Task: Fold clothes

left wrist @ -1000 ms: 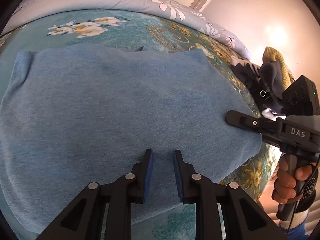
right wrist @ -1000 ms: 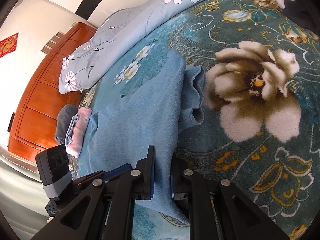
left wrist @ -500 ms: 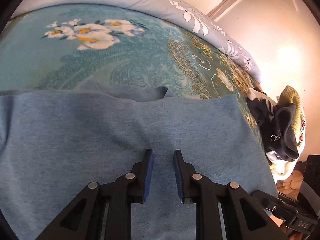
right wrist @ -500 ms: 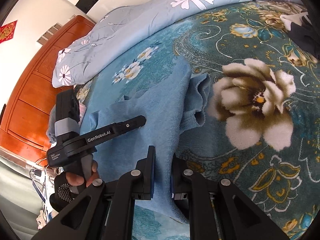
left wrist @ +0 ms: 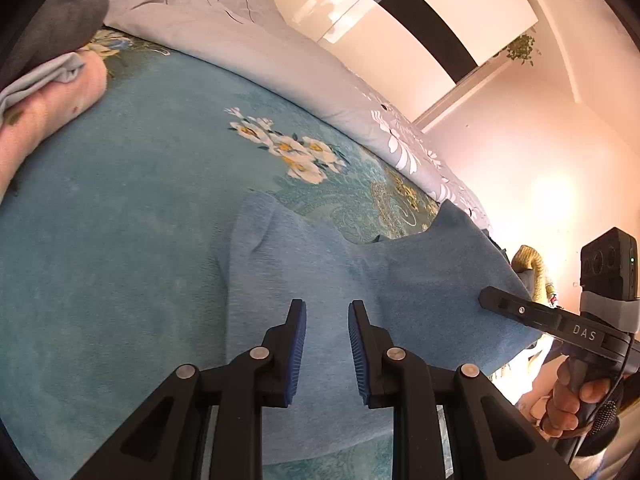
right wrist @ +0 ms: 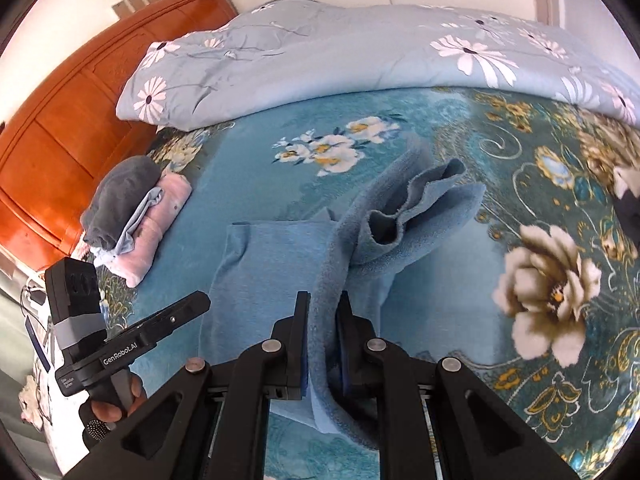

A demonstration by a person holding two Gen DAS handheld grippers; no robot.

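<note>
A light blue knit garment (right wrist: pixel 272 264) lies on the teal flowered blanket (right wrist: pixel 520 280). My right gripper (right wrist: pixel 323 300) is shut on its near edge, so a ridge of cloth rises between the pads. A loose sleeve (right wrist: pixel 420 216) is bunched to the right of that ridge. In the left wrist view the garment (left wrist: pixel 400 280) lies flat under my left gripper (left wrist: pixel 326 308). Those pads stand slightly apart with nothing pinched. From the right wrist view, the left gripper (right wrist: pixel 200 302) hovers at the garment's left edge. The right gripper (left wrist: pixel 492 298) reaches in from the right.
A folded pile of grey and pink clothes (right wrist: pixel 132 224) sits at the bed's left by the wooden headboard (right wrist: pixel 60 120). A pale blue daisy quilt (right wrist: pixel 360 52) runs along the far side. Unfolded clothes (left wrist: pixel 532 264) lie heaped at the bed's right end.
The right gripper has risen with the pinched edge, drawing the cloth up into a ridge. The left gripper has swung over the garment toward its left edge; the folded pile has come into its view.
</note>
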